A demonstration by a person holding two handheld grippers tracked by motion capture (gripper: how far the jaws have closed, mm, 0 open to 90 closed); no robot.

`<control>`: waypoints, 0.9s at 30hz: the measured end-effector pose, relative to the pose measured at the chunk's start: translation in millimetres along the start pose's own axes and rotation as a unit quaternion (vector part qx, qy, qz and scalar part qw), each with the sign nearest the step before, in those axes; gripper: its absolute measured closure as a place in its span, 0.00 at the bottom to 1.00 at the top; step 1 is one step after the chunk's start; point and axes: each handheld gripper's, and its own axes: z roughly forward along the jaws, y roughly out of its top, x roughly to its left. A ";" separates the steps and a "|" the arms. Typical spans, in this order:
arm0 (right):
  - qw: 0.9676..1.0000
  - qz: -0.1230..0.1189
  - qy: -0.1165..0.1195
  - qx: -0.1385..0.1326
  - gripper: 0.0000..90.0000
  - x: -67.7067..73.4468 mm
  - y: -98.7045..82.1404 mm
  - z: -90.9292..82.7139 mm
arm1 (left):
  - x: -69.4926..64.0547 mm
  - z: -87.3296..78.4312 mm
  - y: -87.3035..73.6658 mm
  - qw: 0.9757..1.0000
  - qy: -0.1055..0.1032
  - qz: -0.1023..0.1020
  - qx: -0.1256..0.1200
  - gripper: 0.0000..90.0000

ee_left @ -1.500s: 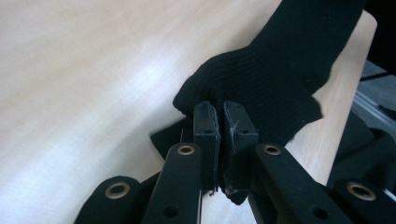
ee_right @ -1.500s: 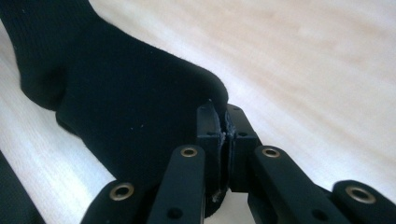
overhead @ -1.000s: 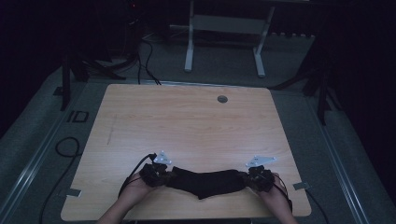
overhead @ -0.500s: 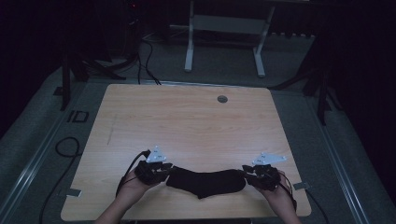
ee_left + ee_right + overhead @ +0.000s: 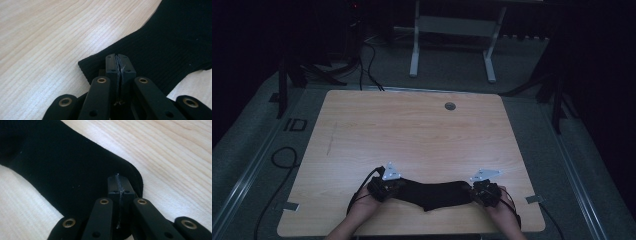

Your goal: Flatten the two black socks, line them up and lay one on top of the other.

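A black sock [image 5: 432,194] lies stretched along the lower edge of the wooden tabletop [image 5: 412,130], low in the frame of the high view, pinned at both ends. At lower left, the left claw [image 5: 393,187] has just closed and pinches the ribbed cuff, fabric caught between its pressed jaws in the left gripper view [image 5: 120,65]. At lower right, the right claw [image 5: 477,190] has likewise just closed, clamped on the rounded toe end [image 5: 119,185].

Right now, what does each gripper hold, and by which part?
The left gripper pinches the black sock at its ribbed cuff; the right gripper pinches its toe end.
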 end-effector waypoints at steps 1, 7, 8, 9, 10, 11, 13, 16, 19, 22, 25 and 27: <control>1.000 -0.005 -0.009 0.002 1.00 0.2 1.0 0.5 | 0.1 0.1 0.3 1.000 0.000 -0.002 -0.001 0.98; 1.000 -0.004 -0.013 -0.001 1.00 -7.7 7.9 6.3 | 7.2 2.9 2.4 1.000 -0.002 -0.010 -0.007 0.98; 1.000 -0.002 -0.012 0.000 0.99 -10.2 9.9 7.6 | 8.9 3.7 3.6 1.000 -0.002 -0.013 -0.008 0.98; 1.000 -0.003 -0.013 0.000 1.00 -12.3 12.3 9.2 | 10.4 4.6 4.9 1.000 0.001 -0.012 -0.008 0.98; 1.000 -0.004 -0.015 0.000 0.99 -14.8 14.8 11.1 | 12.1 5.8 6.2 1.000 0.003 -0.010 -0.006 0.98; 1.000 -0.003 -0.013 0.000 0.99 -17.9 17.4 13.1 | 13.9 6.9 7.3 1.000 0.005 -0.011 -0.008 0.98; 1.000 -0.002 -0.011 -0.001 0.99 -24.4 23.2 17.4 | 18.9 9.1 9.2 1.000 0.001 -0.015 -0.010 0.98; 1.000 0.001 -0.011 -0.006 0.99 -32.2 31.0 24.6 | 27.7 11.9 10.9 1.000 -0.003 -0.019 -0.014 0.98; 1.000 0.002 -0.013 -0.007 0.99 -38.8 39.2 30.9 | 36.4 15.0 13.1 1.000 -0.005 -0.016 -0.018 0.98; 1.000 0.004 -0.016 -0.004 0.99 -45.1 47.5 36.8 | 43.7 18.6 17.0 1.000 0.002 -0.010 -0.019 0.98; 1.000 0.009 -0.018 -0.002 0.99 -50.7 54.7 41.9 | 49.5 22.5 21.7 1.000 0.009 -0.003 -0.018 0.98; 1.000 0.010 -0.019 -0.002 0.99 -54.4 58.6 44.7 | 53.4 24.9 24.4 1.000 0.010 -0.003 -0.018 0.98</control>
